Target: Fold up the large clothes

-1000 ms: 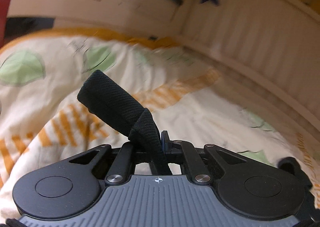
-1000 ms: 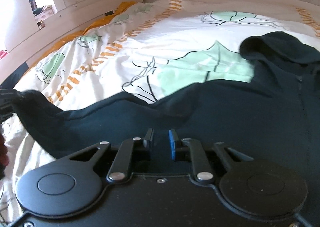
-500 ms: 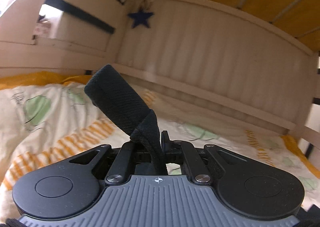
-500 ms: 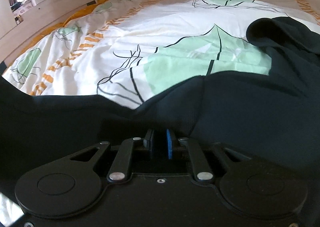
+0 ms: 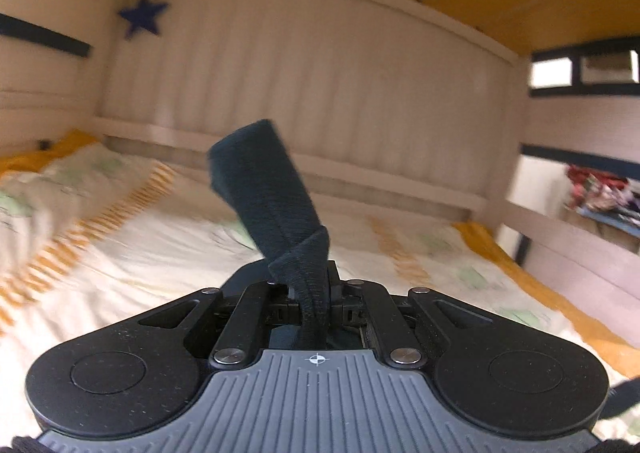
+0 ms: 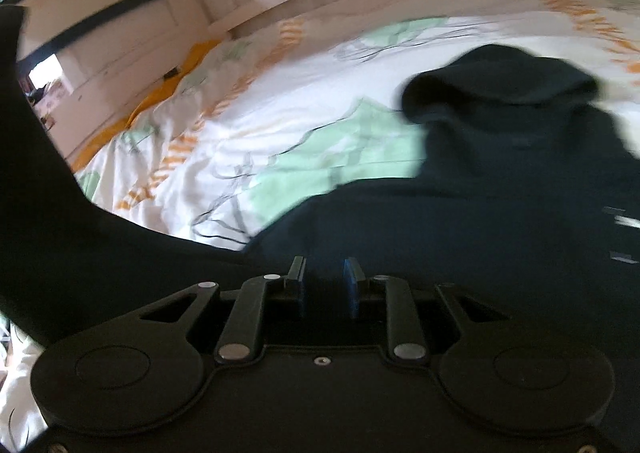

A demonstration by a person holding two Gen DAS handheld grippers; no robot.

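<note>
While left gripper (image 5: 316,293) clamps cuff (image 5: 260,181) now lifted clear of duvet (image 5: 160,253), opening right gripper (image 6: 324,285) over hoodie (image 6: 500,213), gripping nothing, likely mid sleeve fold.

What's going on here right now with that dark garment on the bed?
A person with a handheld gripper in each hand is folding a dark hooded top laid on a patterned duvet. The left gripper is shut on a ribbed cuff, holding it above the bed. In the right view, that sleeve rises off the left side. The right gripper sits over the body of the top, its jaws opening, pads apart and not pinching fabric. The hood lies flat further up.
</note>
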